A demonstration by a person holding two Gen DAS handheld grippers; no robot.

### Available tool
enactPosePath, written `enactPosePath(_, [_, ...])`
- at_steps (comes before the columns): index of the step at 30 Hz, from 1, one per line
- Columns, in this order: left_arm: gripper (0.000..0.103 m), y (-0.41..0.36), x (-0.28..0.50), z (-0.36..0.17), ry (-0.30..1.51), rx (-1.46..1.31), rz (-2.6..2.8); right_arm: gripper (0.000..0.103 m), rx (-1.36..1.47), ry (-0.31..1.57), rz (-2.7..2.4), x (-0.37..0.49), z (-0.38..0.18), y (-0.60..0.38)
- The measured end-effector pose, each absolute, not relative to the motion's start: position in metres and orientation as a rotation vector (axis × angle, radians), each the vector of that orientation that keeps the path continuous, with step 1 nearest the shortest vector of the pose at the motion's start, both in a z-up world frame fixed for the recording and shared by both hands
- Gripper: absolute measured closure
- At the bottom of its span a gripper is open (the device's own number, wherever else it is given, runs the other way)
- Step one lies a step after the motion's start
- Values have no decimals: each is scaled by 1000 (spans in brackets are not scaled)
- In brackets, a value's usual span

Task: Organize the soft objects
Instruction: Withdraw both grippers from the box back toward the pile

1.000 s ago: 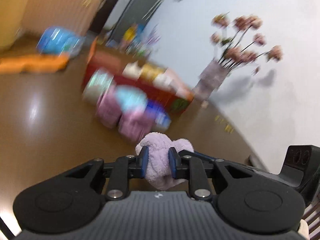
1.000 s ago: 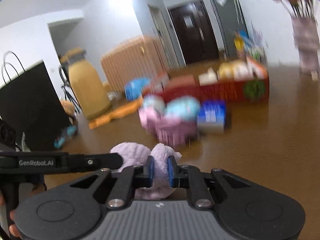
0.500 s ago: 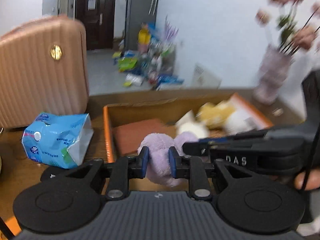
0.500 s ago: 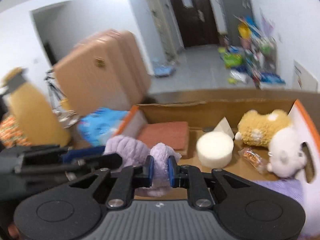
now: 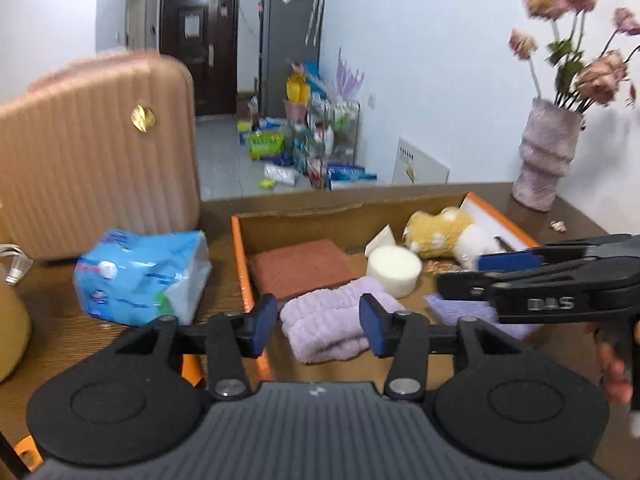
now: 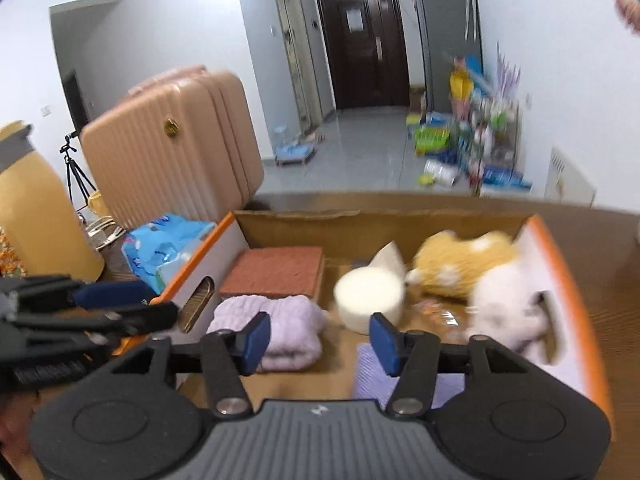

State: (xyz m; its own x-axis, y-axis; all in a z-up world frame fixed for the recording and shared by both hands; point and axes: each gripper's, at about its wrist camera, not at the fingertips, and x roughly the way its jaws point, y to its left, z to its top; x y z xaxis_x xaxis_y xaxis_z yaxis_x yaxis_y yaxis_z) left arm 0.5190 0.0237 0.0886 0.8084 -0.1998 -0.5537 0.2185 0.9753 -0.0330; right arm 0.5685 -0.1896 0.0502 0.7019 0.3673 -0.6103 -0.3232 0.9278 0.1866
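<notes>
A folded lilac towel (image 5: pixel 328 324) (image 6: pixel 276 332) lies in the near left corner of the orange-edged cardboard box (image 5: pixel 240 256) (image 6: pixel 560 264). My left gripper (image 5: pixel 318 330) hovers over it. Its jaws are opening, the towel sits between them, and the pads do not press on it. My right gripper (image 6: pixel 320 342) is opening too, with the towel just left of its gap and nothing gripped. The box also holds a reddish-brown pad (image 5: pixel 300 268), a white foam disc (image 5: pixel 394 270), a yellow plush (image 6: pixel 460 264), a white plush (image 6: pixel 508 304) and a lilac cloth (image 6: pixel 372 376).
A blue tissue pack (image 5: pixel 140 276) lies on the wooden table left of the box, in front of a pink suitcase (image 5: pixel 96 152). At the far right stands a vase of flowers (image 5: pixel 544 160). A yellow bottle (image 6: pixel 36 208) stands at the far left.
Both grippers carried the lilac towel across the table and over the box. Their jaws then opened and the towel dropped into the box's near left corner.
</notes>
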Motion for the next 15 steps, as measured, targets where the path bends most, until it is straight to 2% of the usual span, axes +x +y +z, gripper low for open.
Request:
enactPosePath(4, [39,23,466,107,536,60,-209,40,29,635,365,516,69,-217])
enactPosePath(12, [26,17,335,113,439,44,-189,27,-34,469,330,399,88,-261])
enactPosePath(14, [18,19,302,106,417,20,-181,23,-35,421,341,365,85,-270])
enactPosePath(15, [18,20,286,101,425,-14,-179,22,-38,407,346,351,82,-272])
